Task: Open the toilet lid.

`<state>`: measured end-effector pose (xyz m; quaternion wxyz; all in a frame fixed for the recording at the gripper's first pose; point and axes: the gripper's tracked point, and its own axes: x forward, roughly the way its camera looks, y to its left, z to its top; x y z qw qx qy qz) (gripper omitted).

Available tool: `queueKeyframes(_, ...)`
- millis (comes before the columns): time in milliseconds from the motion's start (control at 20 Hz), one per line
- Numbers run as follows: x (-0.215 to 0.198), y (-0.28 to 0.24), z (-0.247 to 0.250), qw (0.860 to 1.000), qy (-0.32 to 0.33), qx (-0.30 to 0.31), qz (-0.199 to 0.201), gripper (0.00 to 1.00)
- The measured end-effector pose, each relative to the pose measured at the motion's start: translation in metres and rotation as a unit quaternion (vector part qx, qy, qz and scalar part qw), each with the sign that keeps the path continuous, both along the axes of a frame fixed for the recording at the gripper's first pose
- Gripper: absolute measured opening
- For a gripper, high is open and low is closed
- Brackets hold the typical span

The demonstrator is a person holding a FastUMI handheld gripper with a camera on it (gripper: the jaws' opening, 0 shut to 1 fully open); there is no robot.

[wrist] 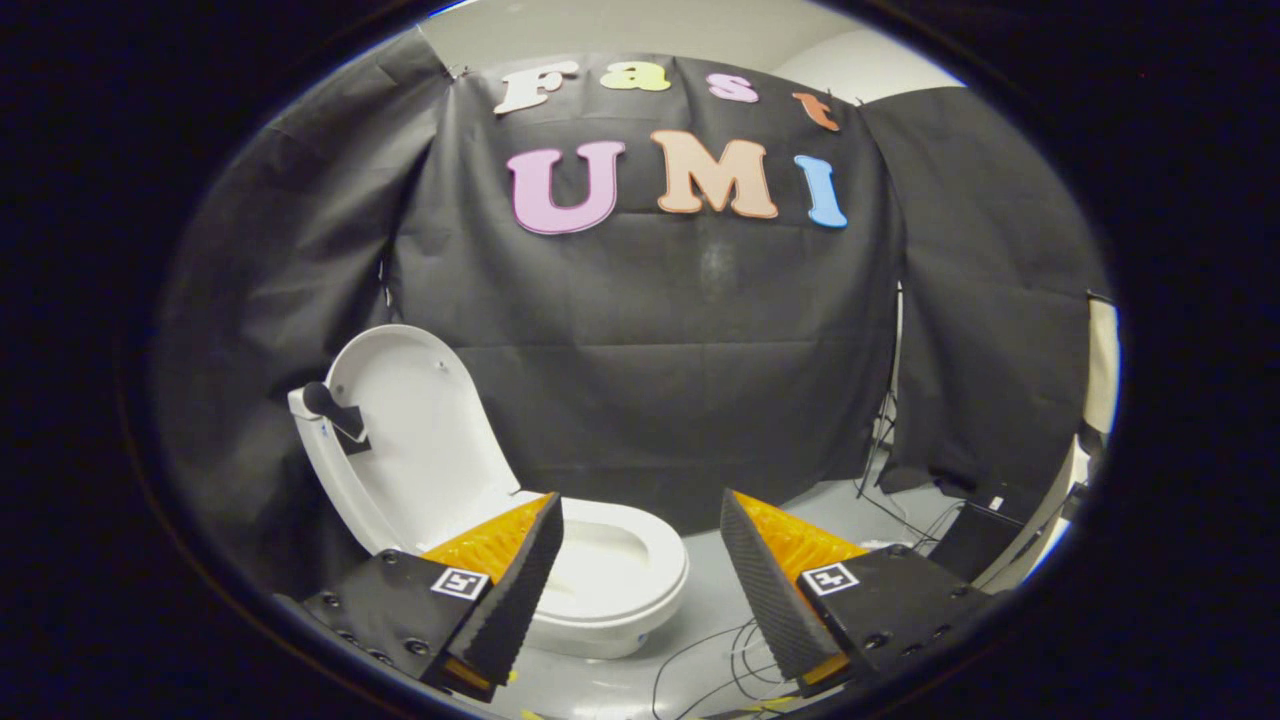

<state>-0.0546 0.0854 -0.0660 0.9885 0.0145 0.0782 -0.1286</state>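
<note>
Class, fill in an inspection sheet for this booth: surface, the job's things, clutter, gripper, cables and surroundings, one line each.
Surface: grey floor, bare around the toilet.
Job's things: toilet lid stands raised against the tank; seat down on the bowl.
Clutter: dark box on the floor beyond the fingers.
Gripper: gripper open, holding nothing.
Cables: loose cables trail across the floor.
Surroundings: black cloth wall behind.

The toilet lid point(425, 440) reads as smooth, glossy hard plastic, catching soft light, and the toilet bowl point(625, 580) below shows a glazed, ceramic-looking sheen. The gripper point(640, 560), its fingers spread apart on nothing, carries ridged, matt inner faces. Behind, the black cloth wall point(650, 380) hangs dull and creased. The floor point(720, 610) looks smooth, faintly shiny.
</note>
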Motion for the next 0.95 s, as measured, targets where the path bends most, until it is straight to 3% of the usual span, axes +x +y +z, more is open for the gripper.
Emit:
queueKeyframes(800, 0.009, 0.029, -0.005, 0.999, 0.025, -0.019, 0.042, 0.97)
queueKeyframes(950, 0.007, 0.044, 0.01, 0.997, 0.031, -0.033, 0.068, 0.97)
